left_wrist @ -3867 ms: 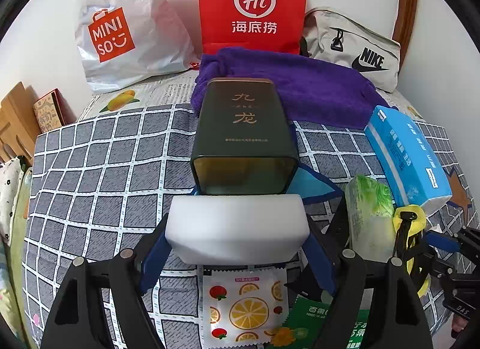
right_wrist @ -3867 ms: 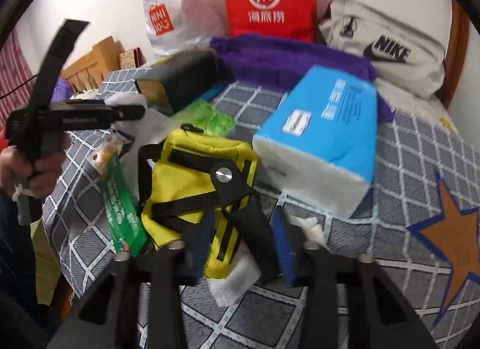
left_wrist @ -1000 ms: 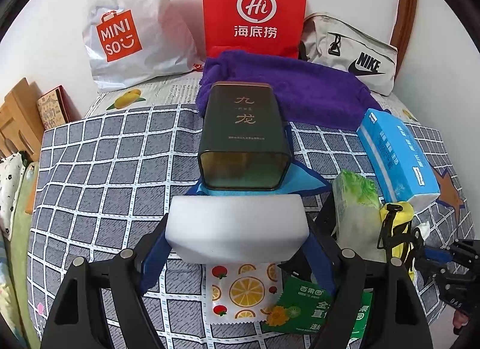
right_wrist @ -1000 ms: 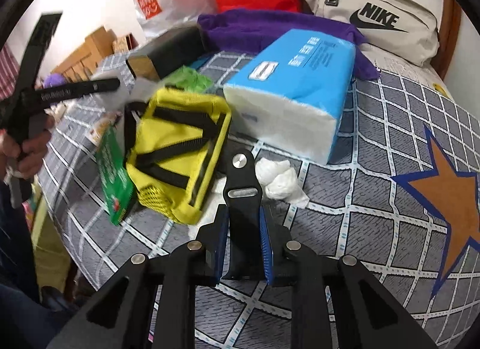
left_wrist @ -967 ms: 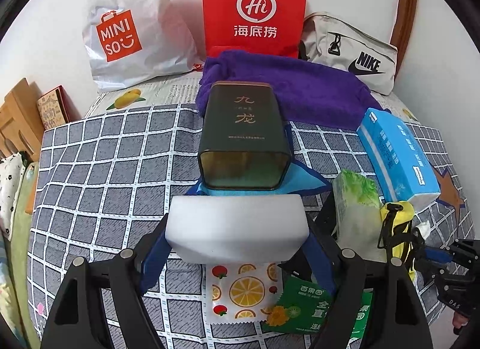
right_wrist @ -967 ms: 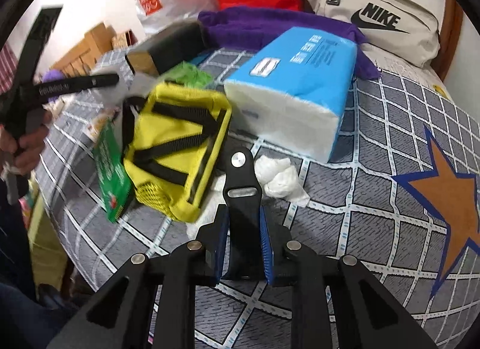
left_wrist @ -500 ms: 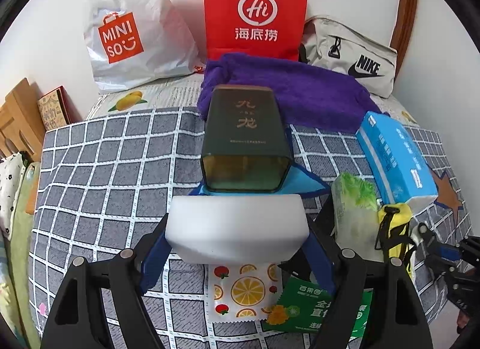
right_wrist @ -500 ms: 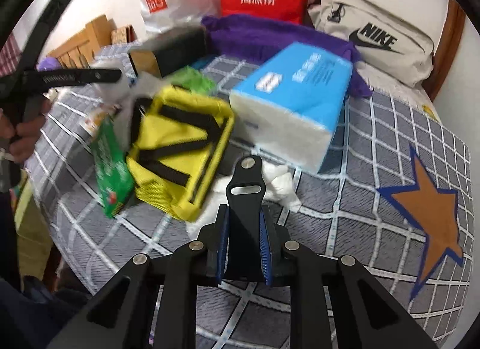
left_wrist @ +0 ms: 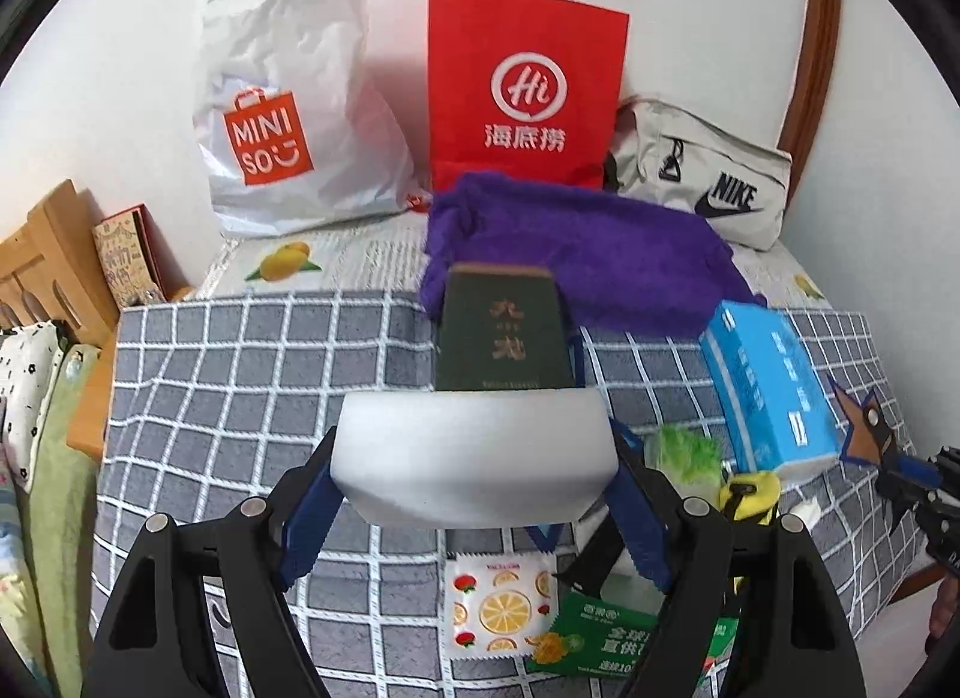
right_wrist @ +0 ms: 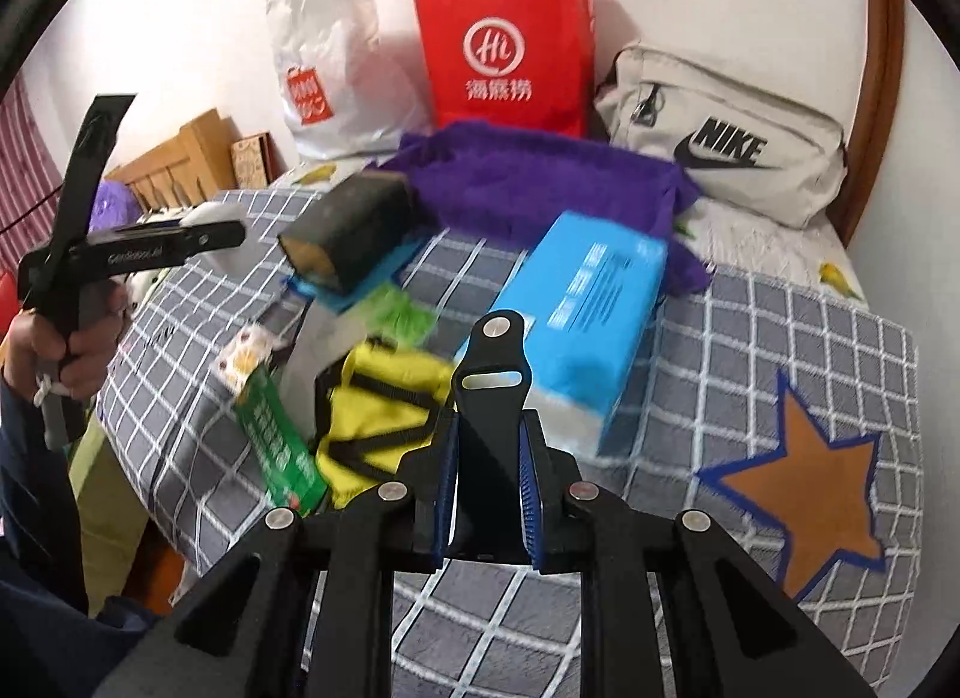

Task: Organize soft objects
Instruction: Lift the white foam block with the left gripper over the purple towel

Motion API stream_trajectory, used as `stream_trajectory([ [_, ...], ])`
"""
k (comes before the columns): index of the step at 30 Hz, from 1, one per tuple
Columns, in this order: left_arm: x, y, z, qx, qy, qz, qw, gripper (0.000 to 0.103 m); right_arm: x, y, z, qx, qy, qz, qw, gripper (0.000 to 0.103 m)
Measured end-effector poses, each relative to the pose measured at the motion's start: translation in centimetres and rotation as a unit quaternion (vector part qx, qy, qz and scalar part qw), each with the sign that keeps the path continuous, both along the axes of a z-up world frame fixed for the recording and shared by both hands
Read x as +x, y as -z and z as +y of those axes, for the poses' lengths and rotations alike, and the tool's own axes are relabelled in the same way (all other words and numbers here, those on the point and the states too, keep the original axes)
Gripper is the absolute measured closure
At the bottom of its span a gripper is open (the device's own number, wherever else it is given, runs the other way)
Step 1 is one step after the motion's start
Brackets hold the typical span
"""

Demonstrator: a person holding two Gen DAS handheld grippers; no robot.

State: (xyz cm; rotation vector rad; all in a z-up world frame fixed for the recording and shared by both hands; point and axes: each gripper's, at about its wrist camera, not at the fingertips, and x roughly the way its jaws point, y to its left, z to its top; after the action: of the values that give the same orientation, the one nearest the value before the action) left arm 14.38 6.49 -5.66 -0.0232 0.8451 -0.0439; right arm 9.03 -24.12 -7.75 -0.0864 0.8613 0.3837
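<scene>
The left gripper (left_wrist: 474,494) clamps a white foam block (left_wrist: 474,455) between its blue pads, clear of the checked bedspread (left_wrist: 240,374); just beyond the block lies a dark green tin (left_wrist: 503,338), and behind that a purple towel (left_wrist: 576,254); below the block sit a fruit-print sachet (left_wrist: 498,608) and a green packet (left_wrist: 591,641). The right gripper (right_wrist: 487,479) is clenched on a black strap tab (right_wrist: 491,392); the yellow pouch (right_wrist: 384,404) lies ahead to its left on the bedspread, touching a blue tissue pack (right_wrist: 576,326) ahead.
</scene>
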Motion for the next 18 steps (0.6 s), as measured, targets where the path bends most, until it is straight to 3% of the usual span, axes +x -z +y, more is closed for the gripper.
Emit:
stream_trajectory([
  [11, 3.8, -2.5, 1.7, 0.0, -0.028, -0.017, 0.9995, 0.024, 7.0, -2.7, -1.8, 0.003, 0.046, -0.027, 0.999, 0.084],
  [18, 7.7, -3.5, 1.6, 0.033, -0.044, -0.03, 0.9981, 0.024, 11.6, -3.4, -2.4, 0.012, 0.071, -0.036, 0.997, 0.084],
])
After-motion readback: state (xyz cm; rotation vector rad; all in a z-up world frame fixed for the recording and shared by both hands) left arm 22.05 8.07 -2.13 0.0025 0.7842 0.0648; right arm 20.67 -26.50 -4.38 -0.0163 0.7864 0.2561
